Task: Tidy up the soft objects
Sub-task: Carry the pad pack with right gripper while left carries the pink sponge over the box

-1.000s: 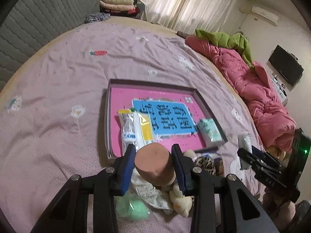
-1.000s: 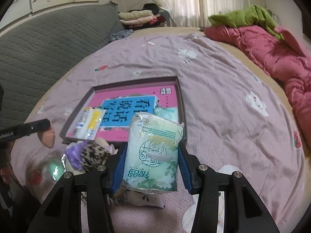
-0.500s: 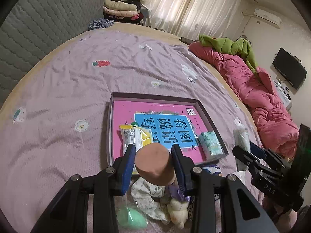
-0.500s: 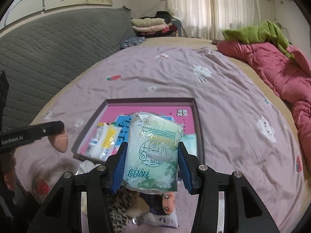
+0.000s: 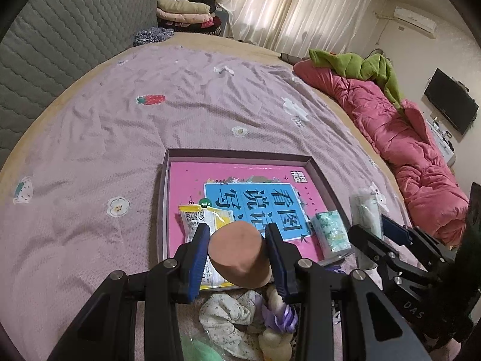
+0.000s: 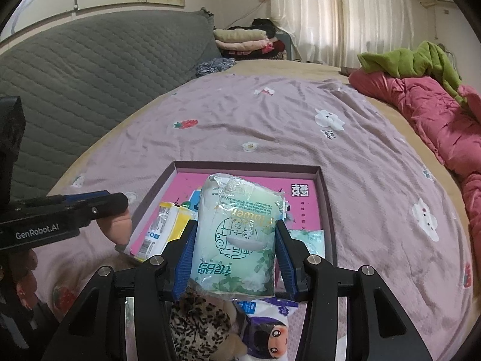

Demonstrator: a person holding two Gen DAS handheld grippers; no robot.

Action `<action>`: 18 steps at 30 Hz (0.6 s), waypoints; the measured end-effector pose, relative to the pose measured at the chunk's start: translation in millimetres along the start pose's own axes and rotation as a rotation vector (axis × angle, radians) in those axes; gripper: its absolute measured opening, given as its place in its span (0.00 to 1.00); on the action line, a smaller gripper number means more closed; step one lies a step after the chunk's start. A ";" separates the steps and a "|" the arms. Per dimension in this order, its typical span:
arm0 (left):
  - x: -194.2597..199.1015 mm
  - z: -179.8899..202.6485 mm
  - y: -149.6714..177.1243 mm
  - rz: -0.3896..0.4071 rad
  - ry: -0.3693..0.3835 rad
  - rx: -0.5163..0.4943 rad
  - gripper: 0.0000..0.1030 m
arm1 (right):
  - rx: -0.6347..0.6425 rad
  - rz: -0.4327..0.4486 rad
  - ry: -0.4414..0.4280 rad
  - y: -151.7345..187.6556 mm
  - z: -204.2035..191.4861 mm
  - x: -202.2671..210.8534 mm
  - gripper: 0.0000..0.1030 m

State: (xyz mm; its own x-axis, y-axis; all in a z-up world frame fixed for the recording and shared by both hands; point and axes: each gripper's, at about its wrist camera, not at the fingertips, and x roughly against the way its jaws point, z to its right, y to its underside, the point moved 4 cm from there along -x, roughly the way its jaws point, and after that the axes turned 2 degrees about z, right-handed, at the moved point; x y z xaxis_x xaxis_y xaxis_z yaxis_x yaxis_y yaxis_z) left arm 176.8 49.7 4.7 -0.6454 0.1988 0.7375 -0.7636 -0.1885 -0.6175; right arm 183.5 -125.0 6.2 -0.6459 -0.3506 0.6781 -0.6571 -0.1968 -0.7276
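Left gripper (image 5: 237, 254): we see it clenched on a tan sponge (image 5: 237, 258), a smooth rounded block with a flat top, squeezed between both blue pads at lower centre of the left wrist view.
Right gripper (image 6: 234, 252): we find it grasping a tissue pack (image 6: 237, 237), crinkly pale-green plastic with leaf print, upright between the pads at centre of the right wrist view.
Tray (image 5: 240, 154): we note a shallow rectangular box with dark stiff walls, just beyond both grippers, lying on the mauve bedsheet (image 5: 120, 138).
Tray contents: we count a glossy pink and blue book (image 5: 255, 201) lying flat, a yellow-and-white packet (image 5: 195, 219) at its lower left and a small mint packet (image 5: 329, 231) at lower right.
Loose pile: we see a floral scrunchie (image 5: 228, 322) and a leopard-print plush (image 6: 198, 328) below the grippers, outside the tray.
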 end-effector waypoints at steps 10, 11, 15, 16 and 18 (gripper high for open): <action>-29.1 -22.2 6.2 -0.055 -0.051 0.010 0.37 | -0.014 -0.019 0.000 1.9 4.1 -16.4 0.49; -32.3 -24.4 8.2 -0.064 -0.056 0.009 0.37 | -0.017 -0.021 -0.002 1.9 4.5 -17.6 0.49; -44.5 -29.1 15.4 -0.092 -0.065 0.007 0.37 | -0.021 -0.031 -0.002 4.9 5.4 -24.2 0.49; -47.2 -29.6 17.2 -0.098 -0.066 0.006 0.37 | -0.023 -0.032 -0.003 5.3 5.9 -26.2 0.49; -51.1 -30.1 19.9 -0.103 -0.071 -0.002 0.37 | -0.025 -0.036 -0.001 5.6 6.7 -28.8 0.49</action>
State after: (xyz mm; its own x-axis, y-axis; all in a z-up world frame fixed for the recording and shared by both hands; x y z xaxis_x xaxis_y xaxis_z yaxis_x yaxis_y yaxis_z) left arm 194.0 64.7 -53.5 -0.5610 0.1489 0.8143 -0.8258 -0.1686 -0.5381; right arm 201.1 -122.1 -18.1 -0.6214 -0.3451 0.7034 -0.6892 -0.1863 -0.7002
